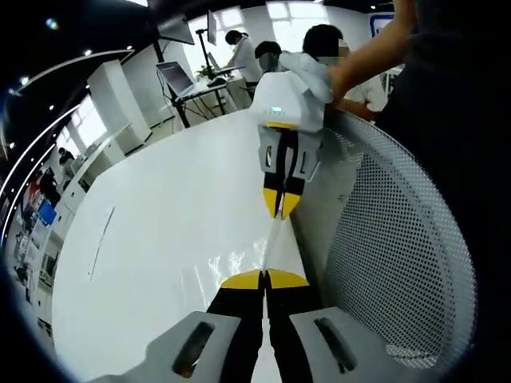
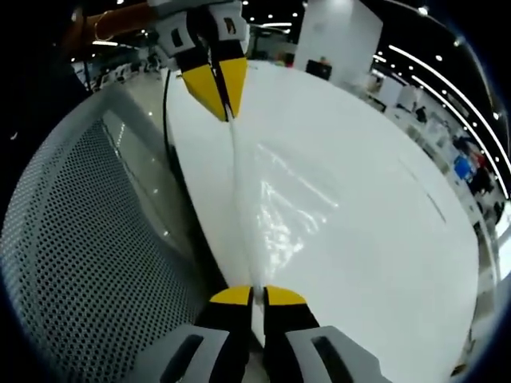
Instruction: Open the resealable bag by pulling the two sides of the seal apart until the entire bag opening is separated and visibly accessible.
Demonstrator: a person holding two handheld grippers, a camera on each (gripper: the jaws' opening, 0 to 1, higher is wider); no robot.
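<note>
A clear resealable bag (image 2: pixel 281 203) lies stretched over the near edge of the white table (image 2: pixel 375 199), its plastic wrinkled and glinting. My right gripper (image 2: pixel 257 297) is shut on one end of the bag's top strip. The left gripper (image 2: pixel 221 100) comes in from the top and is shut on the other end. In the left gripper view the strip of the bag (image 1: pixel 274 239) runs taut between my left gripper (image 1: pixel 264 279), shut on it, and the right gripper (image 1: pixel 280 209), also shut on it. I cannot tell whether the seal is parted.
A white perforated mesh chair back (image 1: pixel 399 239) (image 2: pixel 80 239) stands right beside the table edge, close to both grippers. A person's arm (image 1: pixel 375 48) holds the right gripper. Other people and a laptop on a stand (image 1: pixel 180 80) are beyond the table (image 1: pixel 160 223).
</note>
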